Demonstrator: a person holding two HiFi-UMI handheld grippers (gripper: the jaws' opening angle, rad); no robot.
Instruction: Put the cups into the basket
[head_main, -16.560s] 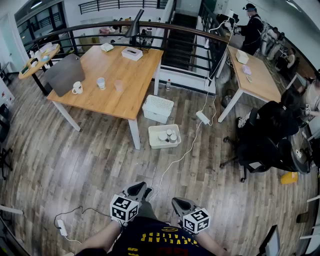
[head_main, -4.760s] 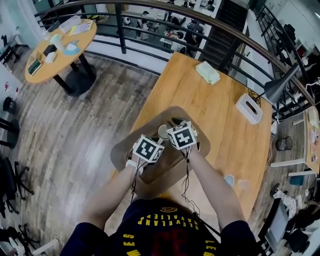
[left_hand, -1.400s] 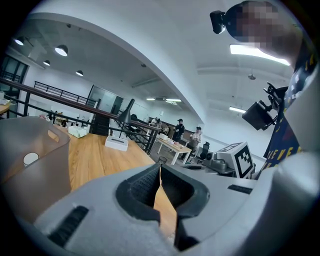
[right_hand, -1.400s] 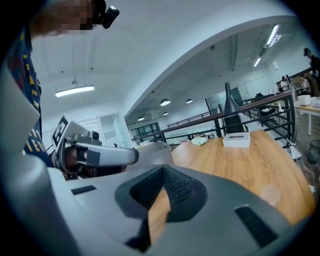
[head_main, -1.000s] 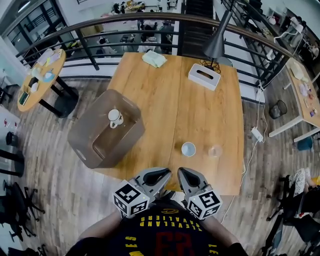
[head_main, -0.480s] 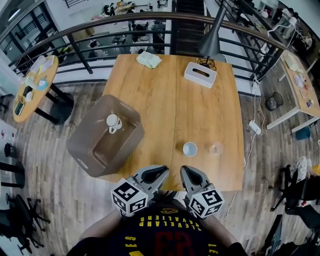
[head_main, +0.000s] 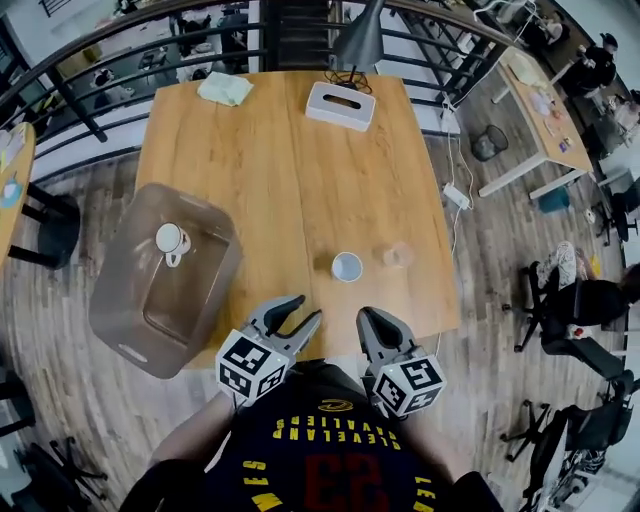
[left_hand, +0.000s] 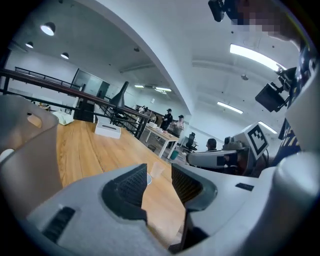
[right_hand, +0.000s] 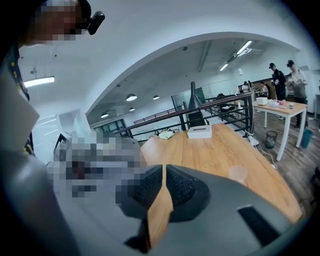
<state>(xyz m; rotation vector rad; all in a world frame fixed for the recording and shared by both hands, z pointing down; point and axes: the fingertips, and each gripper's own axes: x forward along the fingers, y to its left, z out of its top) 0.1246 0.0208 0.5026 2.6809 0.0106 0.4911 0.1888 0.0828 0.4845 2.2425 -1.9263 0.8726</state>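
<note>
- The left gripper (left_hand: 159, 182) fills the near foreground: two grey jaws with dark ribbed pads (left_hand: 127, 187).
- The jaws have just been opening; they stand apart with nothing between them.
- Beyond the gap lies a wooden table (left_hand: 85, 150).
- On it, far past the pads, a clear plastic cup (left_hand: 157, 169) stands just right of a white cup (left_hand: 147, 178), which the left jaw partly hides.
- A translucent brown basket (left_hand: 25, 145) rises at near left.
- Towards the table's far end sit a white tissue box (left_hand: 108, 130) and a dark lamp (left_hand: 120, 95).
- The right gripper (left_hand: 197, 159) reaches in from the right, its marker cube showing.
</note>
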